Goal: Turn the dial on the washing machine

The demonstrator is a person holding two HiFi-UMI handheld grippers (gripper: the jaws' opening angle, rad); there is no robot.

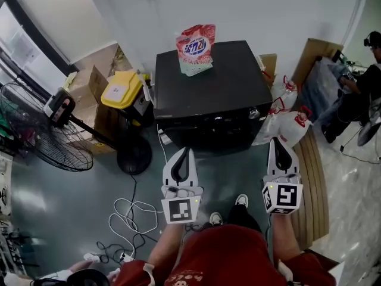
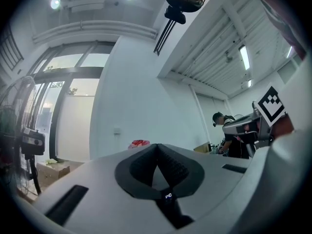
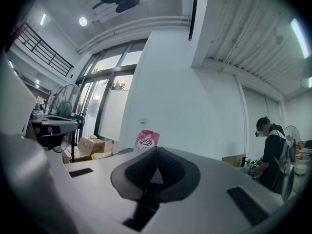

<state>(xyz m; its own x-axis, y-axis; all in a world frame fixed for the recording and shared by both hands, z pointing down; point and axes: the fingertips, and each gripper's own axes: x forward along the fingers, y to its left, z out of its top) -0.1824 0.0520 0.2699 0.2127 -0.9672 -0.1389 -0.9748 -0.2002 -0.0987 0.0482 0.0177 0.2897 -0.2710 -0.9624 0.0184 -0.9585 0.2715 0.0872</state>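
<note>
The black washing machine [image 1: 211, 94] stands against the white wall, with a pink detergent bag [image 1: 195, 49] on its lid. Its silver dial [image 1: 254, 113] sits at the front's upper right. My left gripper [image 1: 189, 151] is shut and empty, a short way in front of the machine's front left. My right gripper [image 1: 277, 140] is also shut and empty, just right of the machine and below the dial. In the left gripper view the jaws [image 2: 157, 146] meet, with the bag [image 2: 139, 144] beyond. In the right gripper view the jaws [image 3: 157, 150] meet below the bag [image 3: 146, 139].
A standing fan [image 1: 36, 136] and a yellow-lidded box [image 1: 121, 89] are left of the machine. White plastic bags [image 1: 289, 124] and wooden boards [image 1: 312, 183] lie to its right. Loose cables [image 1: 128, 219] trail on the floor. A person [image 1: 363, 82] stands at the far right.
</note>
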